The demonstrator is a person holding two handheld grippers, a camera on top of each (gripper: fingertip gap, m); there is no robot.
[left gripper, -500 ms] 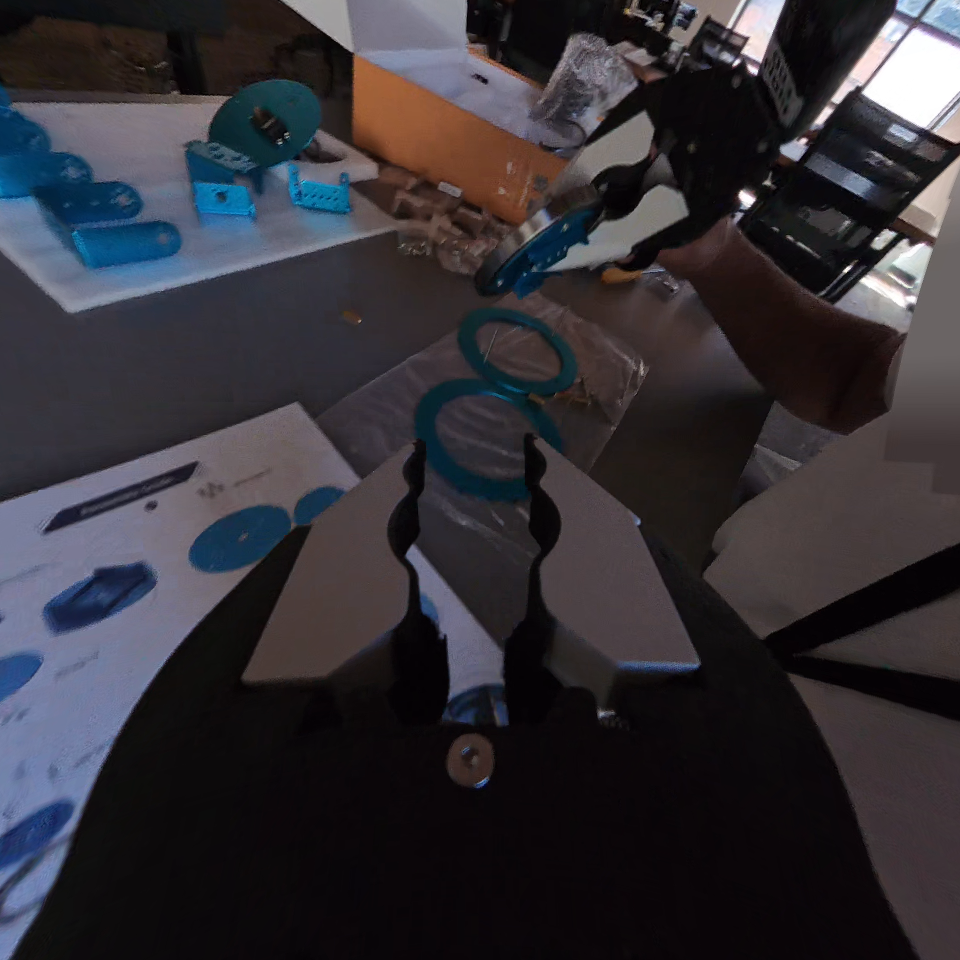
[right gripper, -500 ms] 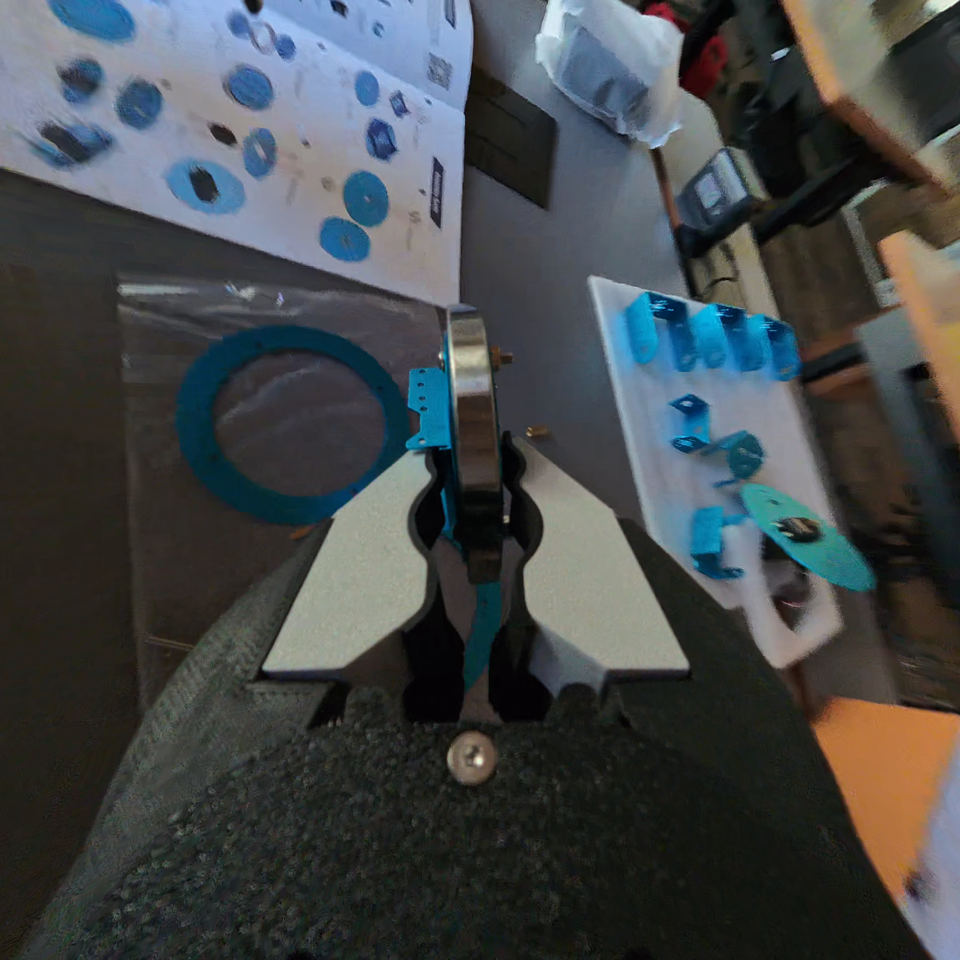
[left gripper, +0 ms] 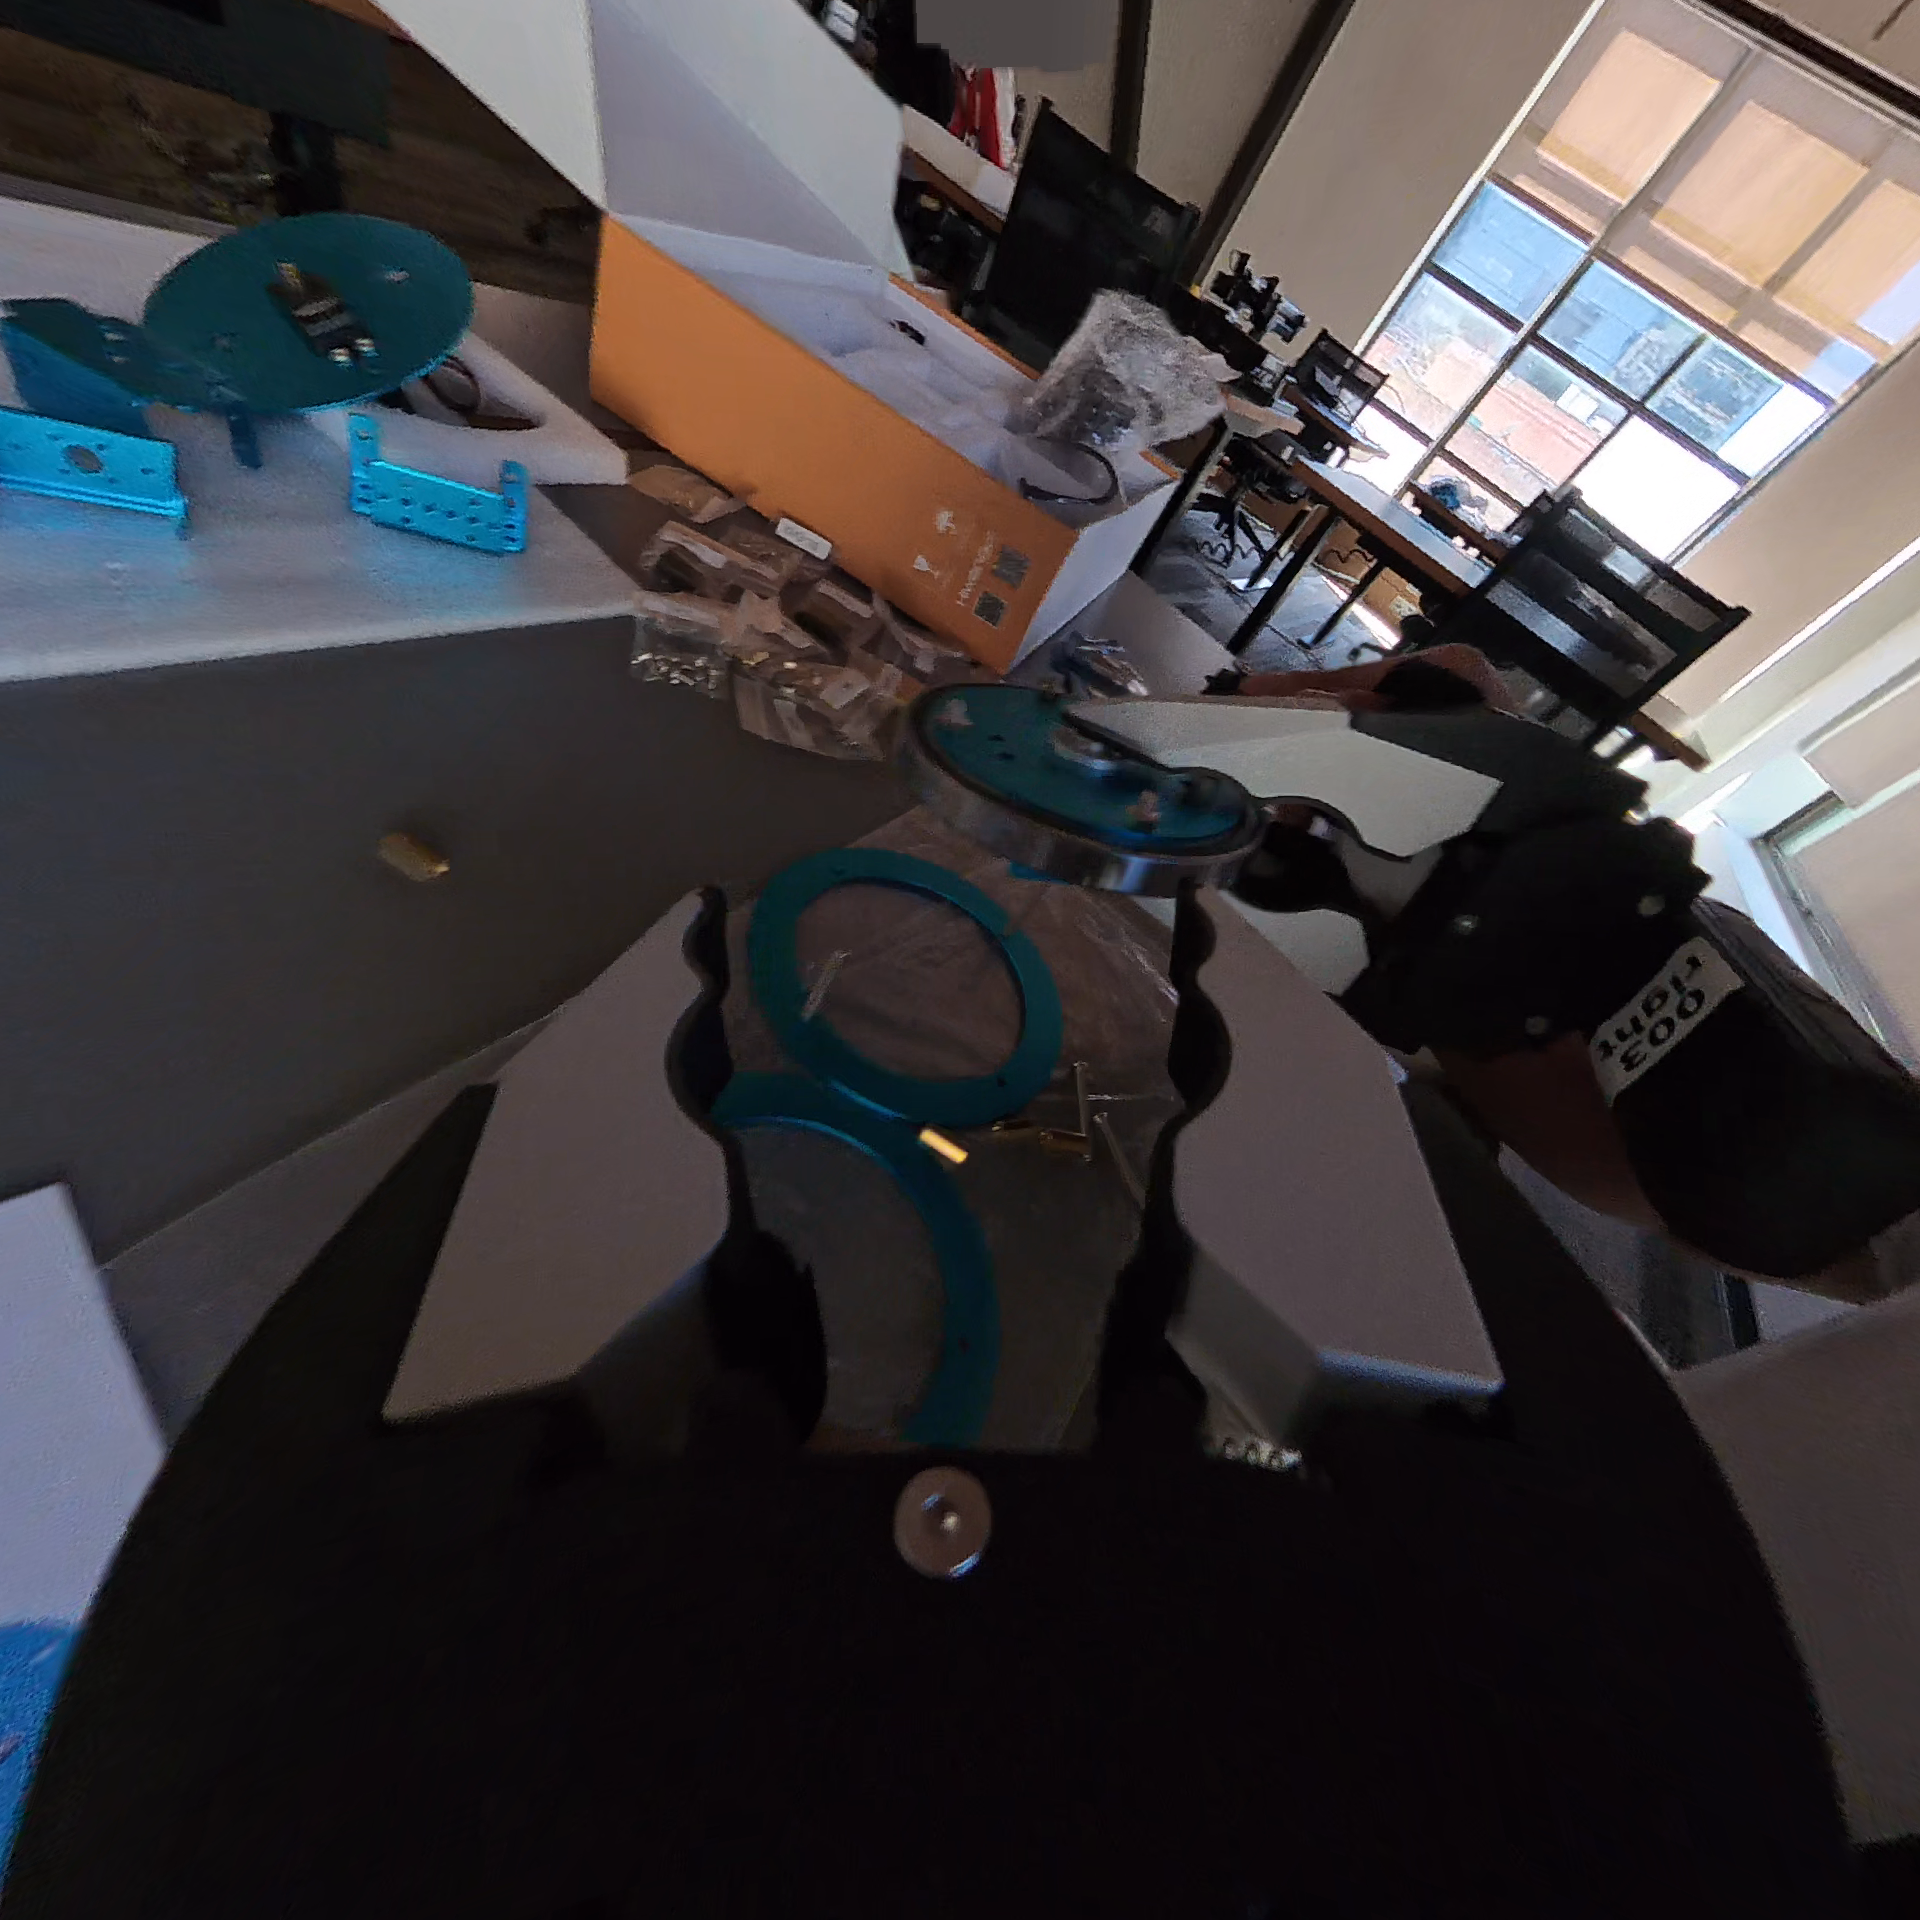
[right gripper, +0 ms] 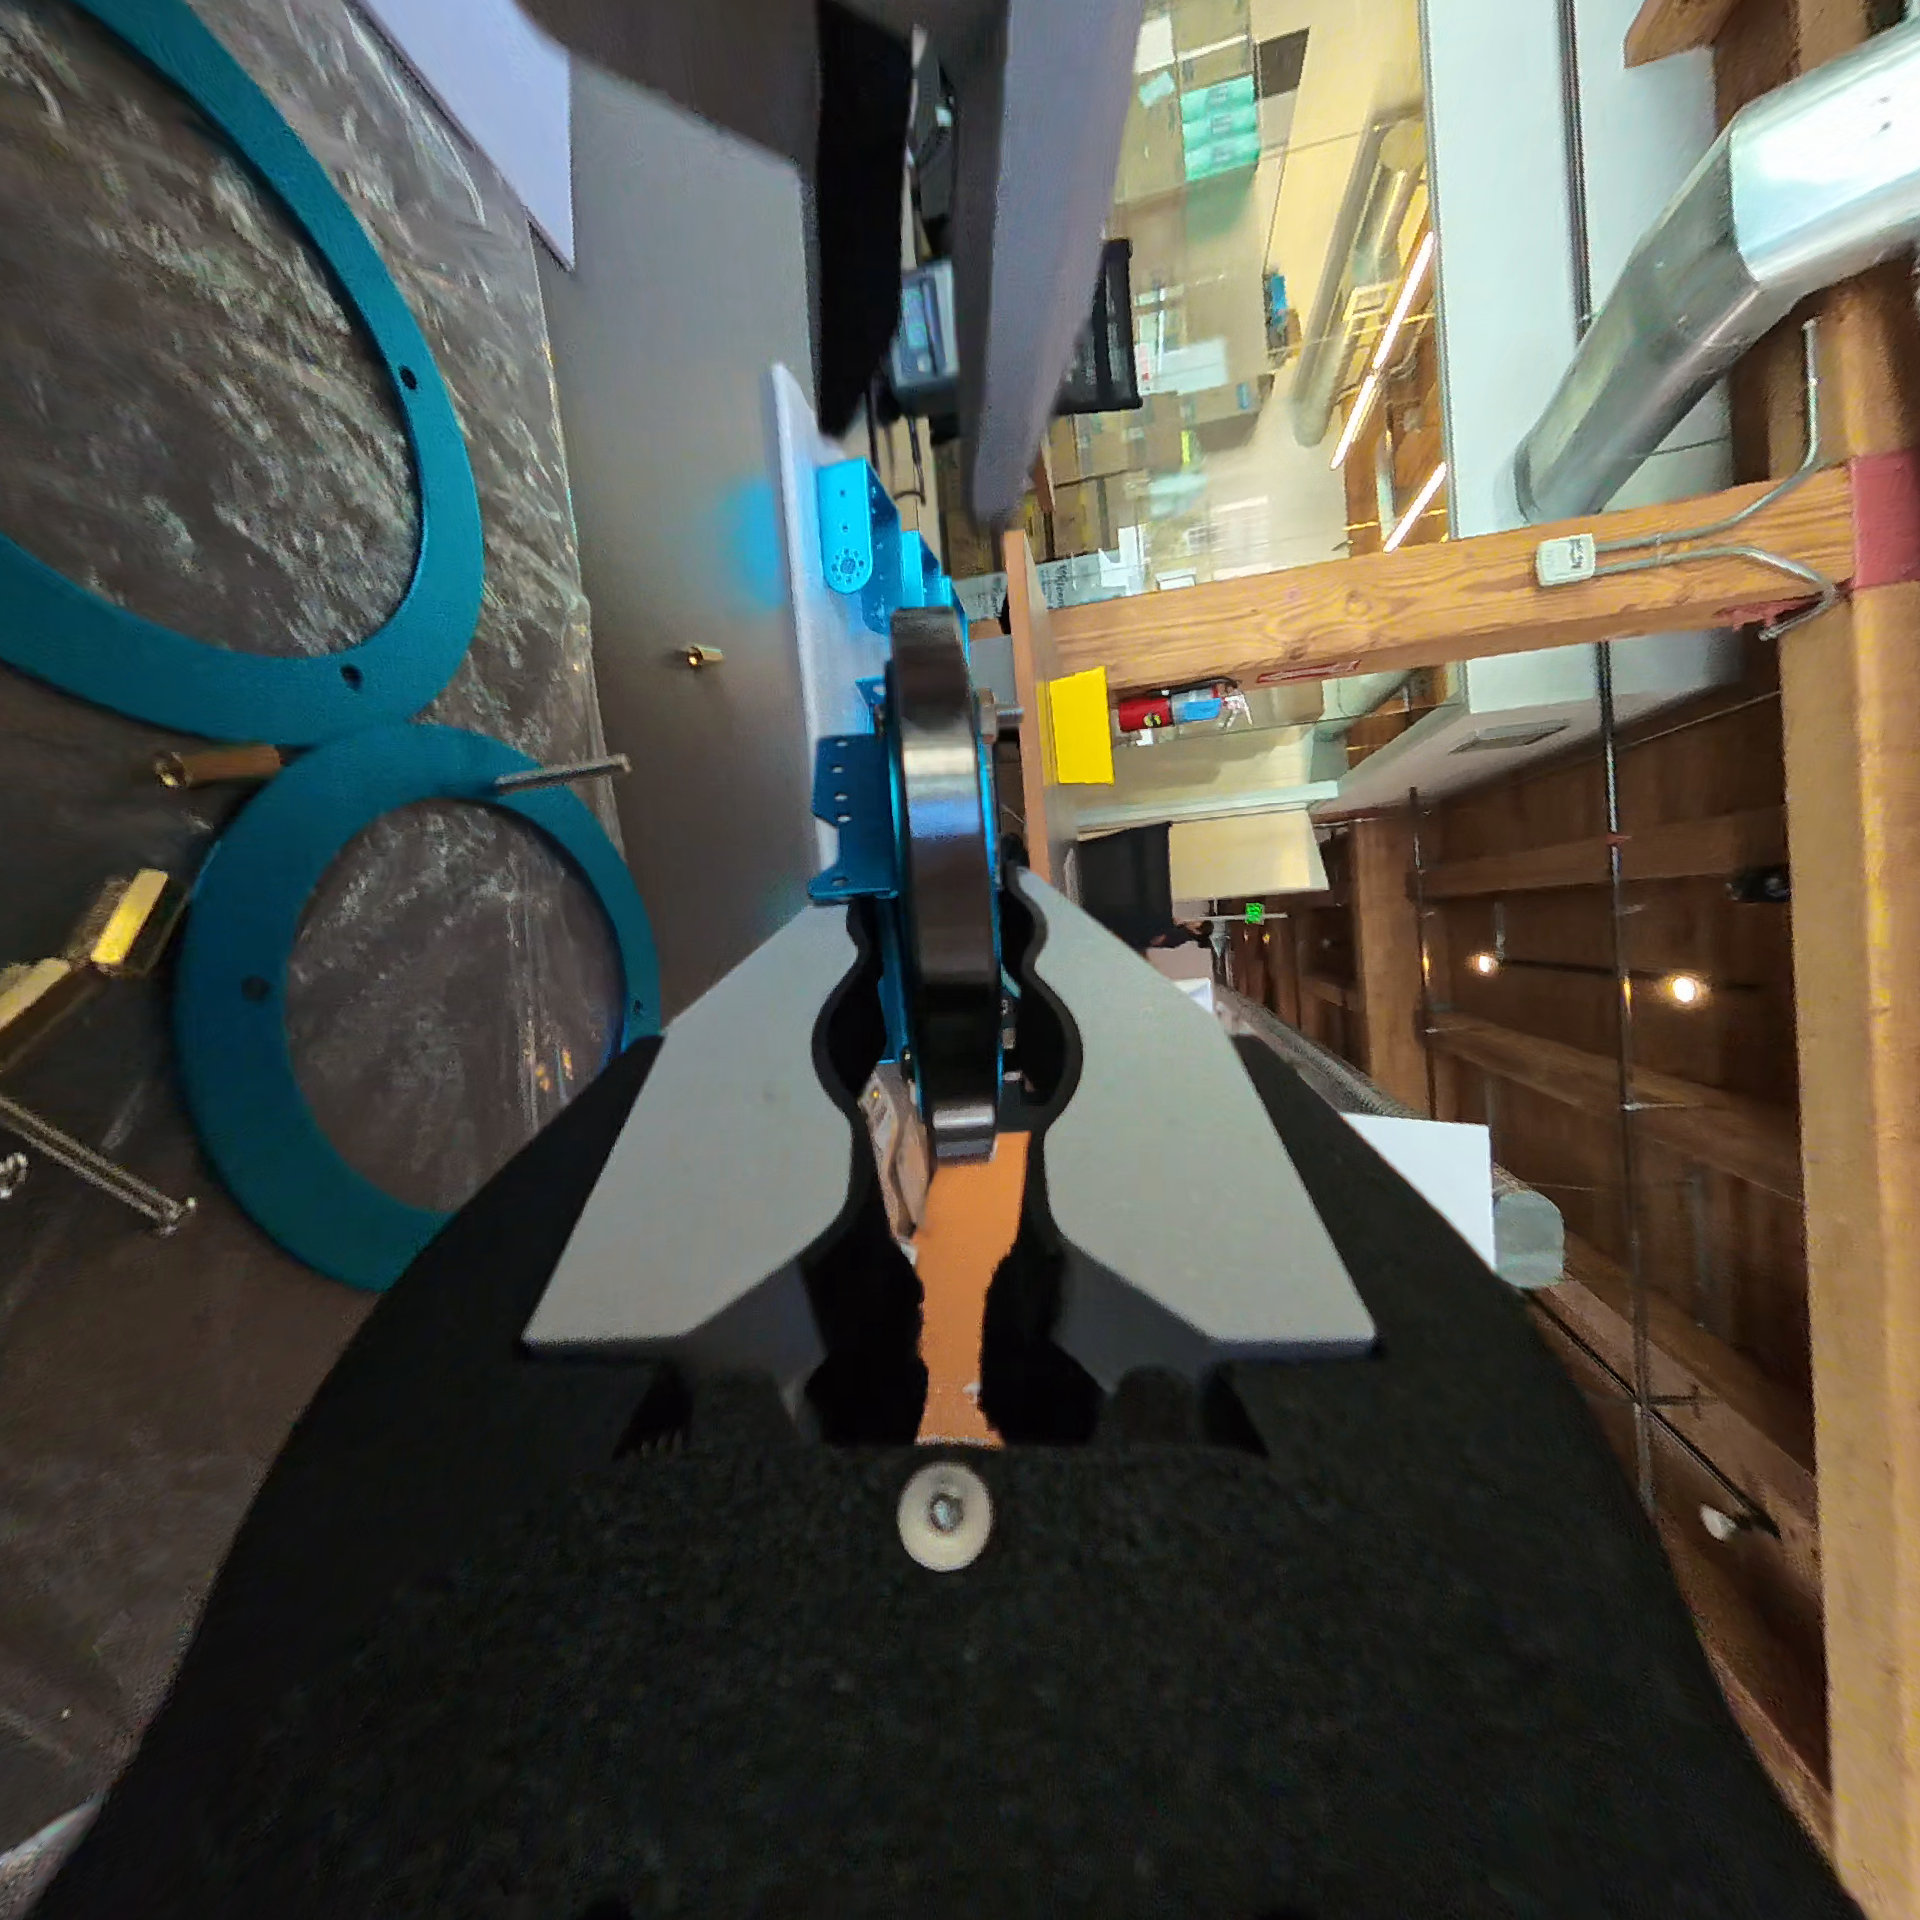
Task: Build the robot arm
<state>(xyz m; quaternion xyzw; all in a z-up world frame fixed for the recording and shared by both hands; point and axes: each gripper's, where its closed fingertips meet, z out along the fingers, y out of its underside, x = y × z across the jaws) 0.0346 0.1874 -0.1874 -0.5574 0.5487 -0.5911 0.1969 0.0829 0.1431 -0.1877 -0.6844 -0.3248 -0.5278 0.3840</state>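
The right gripper (right gripper: 943, 966) is closed on a round assembly (right gripper: 940, 862): a thick silver metal ring with a teal plate on one face and a small blue bracket on the other. In the right wrist view the assembly stands edge-on between the two fingers, which press on its two flat faces. In the left wrist view the same assembly (left gripper: 1081, 790) is in the air above the bench, its teal face turned up and tilted, with the right gripper (left gripper: 1262, 821) reaching in from the right side.

The left gripper (left gripper: 940, 914) has its fingers wide apart and holds nothing. It hangs above a clear plastic bag (left gripper: 1039, 1216) that lies flat on the dark bench (left gripper: 260, 831). On the bag lie two flat teal rings, touching each other: the farther ring (left gripper: 904, 992) and the nearer ring (left gripper: 935, 1268), which is partly hidden by the fingers. Some brass standoffs (left gripper: 1039, 1143) and thin screws lie just beside the rings on the bag. One more brass standoff (left gripper: 414, 854) lies alone on the bare bench, to the left of the bag.

Toward the far left corner of the bench there is a white foam sheet (left gripper: 312, 582) with blue brackets (left gripper: 436, 497) and a teal disc (left gripper: 307, 312) on it. Behind it stands an open orange box (left gripper: 790, 447), and small bags of hardware (left gripper: 769, 644) lie in front of the box.
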